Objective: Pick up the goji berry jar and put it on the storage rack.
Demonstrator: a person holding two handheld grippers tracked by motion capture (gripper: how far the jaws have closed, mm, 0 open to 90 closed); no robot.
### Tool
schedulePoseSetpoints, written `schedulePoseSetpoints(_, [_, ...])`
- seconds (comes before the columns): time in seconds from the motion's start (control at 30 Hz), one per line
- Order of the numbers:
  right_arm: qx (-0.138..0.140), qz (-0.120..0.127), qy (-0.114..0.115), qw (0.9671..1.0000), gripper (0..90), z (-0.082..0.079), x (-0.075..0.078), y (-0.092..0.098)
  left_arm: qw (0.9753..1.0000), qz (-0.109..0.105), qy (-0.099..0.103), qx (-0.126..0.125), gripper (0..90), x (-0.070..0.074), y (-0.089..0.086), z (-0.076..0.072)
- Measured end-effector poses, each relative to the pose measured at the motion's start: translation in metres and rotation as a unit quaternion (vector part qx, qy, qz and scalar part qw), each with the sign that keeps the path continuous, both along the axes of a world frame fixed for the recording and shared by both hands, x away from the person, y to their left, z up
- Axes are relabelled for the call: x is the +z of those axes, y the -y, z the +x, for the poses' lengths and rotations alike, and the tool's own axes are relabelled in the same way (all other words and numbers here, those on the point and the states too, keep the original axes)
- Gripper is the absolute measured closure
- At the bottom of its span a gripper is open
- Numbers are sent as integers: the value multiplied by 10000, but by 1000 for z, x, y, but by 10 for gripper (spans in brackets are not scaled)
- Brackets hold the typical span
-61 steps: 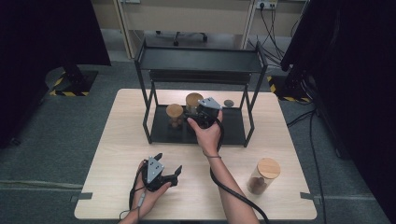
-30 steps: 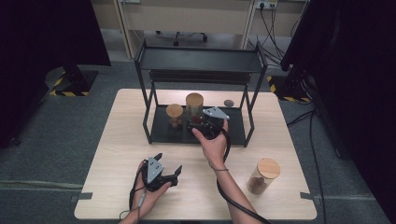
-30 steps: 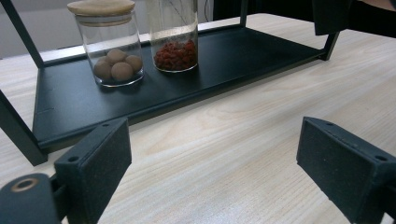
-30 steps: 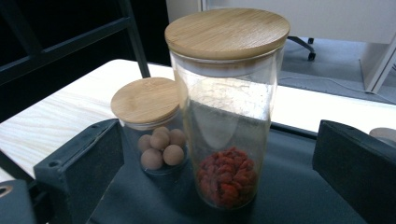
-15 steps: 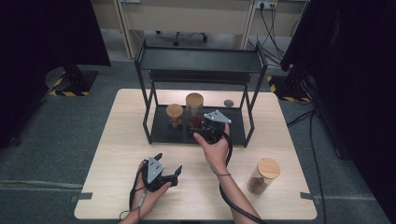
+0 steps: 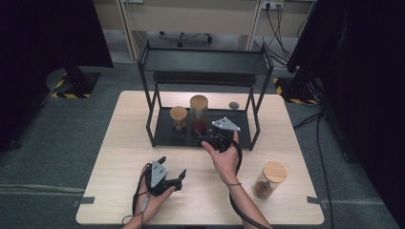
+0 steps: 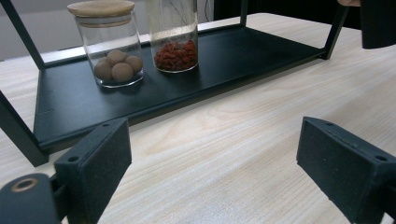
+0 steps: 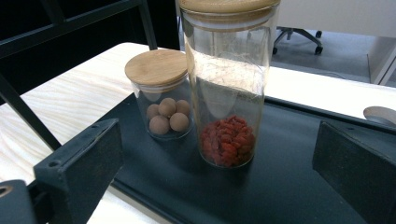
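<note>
A black two-level rack point(image 6: 248, 137) stands at the back middle of the wooden table. On its lower shelf point(image 7: 243, 56) a tall glass jar point(image 6: 199, 114) point(image 8: 229, 93) with red berries and a wooden lid stands next to a short jar point(image 6: 178, 118) point(image 8: 163, 102) of brown balls. My right gripper point(image 6: 204, 140) point(image 8: 219, 170) hovers at the shelf's front edge, open, facing the tall jar without touching it. My left gripper point(image 6: 173, 167) point(image 7: 219, 172) rests open and empty on the table near the front, facing the rack.
A third lidded jar point(image 6: 270, 180) of brown balls stands on the table at the front right. A small grey disc point(image 6: 234, 105) lies behind the rack. The rack's top shelf point(image 6: 205, 61) overhangs the jars, and its posts flank the lower shelf.
My right gripper has drawn back from the tall jar toward the table's front, open. The tall jar stays standing on the lower shelf. The left gripper has not moved.
</note>
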State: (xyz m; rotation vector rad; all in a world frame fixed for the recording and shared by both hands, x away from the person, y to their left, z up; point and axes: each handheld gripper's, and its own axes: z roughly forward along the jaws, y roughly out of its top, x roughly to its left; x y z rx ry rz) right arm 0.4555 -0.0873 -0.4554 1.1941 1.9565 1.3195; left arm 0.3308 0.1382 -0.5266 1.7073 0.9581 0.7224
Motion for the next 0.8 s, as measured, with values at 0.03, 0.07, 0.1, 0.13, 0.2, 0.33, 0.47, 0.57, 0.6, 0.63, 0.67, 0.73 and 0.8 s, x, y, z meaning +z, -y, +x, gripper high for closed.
schedulePoseSetpoints(0.03, [7, -1, -2, 10000, 25, -1, 0, 0, 10000, 3, -1, -1, 100, 0, 0, 0])
schedulePoseSetpoints(0.07, [31, -10, 0, 10000, 25, -3, 0, 1, 10000, 4, -1, -1, 100, 0, 0, 0])
schedulePoseSetpoints(0.1, [36, -16, 1, 10000, 25, -4, 0, 1, 10000, 4, 1, 0, 100, 0, 0, 0])
schedulePoseSetpoints(0.13, [50, -28, 3, 10000, 25, -5, 0, 1, 10000, 4, 2, 0, 100, 0, 0, 0])
schedulePoseSetpoints(0.2, [62, -40, -1, 10000, 25, -7, -1, 1, 10000, 2, 1, 1, 100, 0, 0, 0])
schedulePoseSetpoints(0.33, [86, -52, -47, 9999, 25, -10, -3, 1, 10000, -11, 0, 2, 99, 0, 0, 0])
schedulePoseSetpoints(0.47, [125, -45, -55, 9999, 25, -13, -4, 3, 10000, -8, 1, 1, 99, 0, 0, 0])
schedulePoseSetpoints(0.57, [142, -29, -67, 9999, 25, -16, -4, 4, 10000, 0, 6, 4, 100, 0, 0, 0])
schedulePoseSetpoints(0.6, [150, -14, -74, 9999, 25, -17, -4, 4, 10000, 3, 9, 3, 99, 0, 0, 0])
schedulePoseSetpoints(0.63, [168, 3, -96, 9998, 25, -18, -4, 4, 10000, 5, 9, 3, 99, 0, 0, 0])
schedulePoseSetpoints(0.67, [177, 3, -107, 9998, 25, -19, -4, 5, 10000, 8, 11, 4, 100, 0, 0, 0])
schedulePoseSetpoints(0.73, [213, 13, -125, 9997, 26, -21, -5, 5, 10000, 6, 14, 5, 100, 0, 0, 0])
schedulePoseSetpoints(0.8, [244, -1, -137, 9996, 27, -24, -6, 5, 10000, 1, 15, 6, 100, 0, 0, 0])
